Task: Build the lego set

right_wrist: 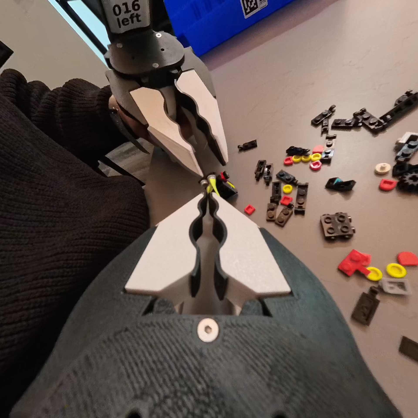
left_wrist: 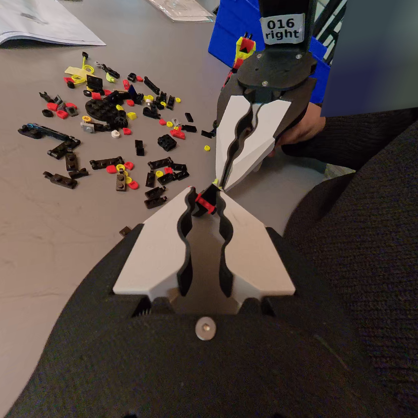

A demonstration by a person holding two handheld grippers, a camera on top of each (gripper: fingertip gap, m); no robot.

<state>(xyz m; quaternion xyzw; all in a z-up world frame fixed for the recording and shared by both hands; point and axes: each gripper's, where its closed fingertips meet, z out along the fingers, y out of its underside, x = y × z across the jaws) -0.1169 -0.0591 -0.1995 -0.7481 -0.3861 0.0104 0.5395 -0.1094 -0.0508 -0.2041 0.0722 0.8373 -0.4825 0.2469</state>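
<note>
Basically tip to tip above the table's near edge. Left gripper (left_wrist: 204,199), matte white wedge fingers with wavy black inner pads, pinched on a small black-and-red lego assembly (left_wrist: 207,201): glossy black wedge block with a red clip-like bar across it. Right gripper (right_wrist: 209,196), same faceted white shells, squeezed almost flat on a thin neon-yellow piece (right_wrist: 212,186), a curved, translucent-looking sliver poking out past the tips. Yellow sliver touching or just beside the black block; can't tell if actually seated. Couple of tiny silver studs (right_wrist: 208,178) right at the meeting point too.

Smooth grey-brown table (left_wrist: 34,226) behind, with a scattered pile of loose pieces (left_wrist: 113,126): shiny black studded plates, round yellow tiles, rounded red tiles, one chunky black square brick (left_wrist: 167,142), a black gear-ish round part. Blue plastic bin (left_wrist: 233,34) at the back, with a red-and-yellow partial build (left_wrist: 244,48) in front of it. White instruction booklet (left_wrist: 45,24) lying flat far left. Dark ribbed knit sleeves (right_wrist: 56,203) on both sides.
</note>
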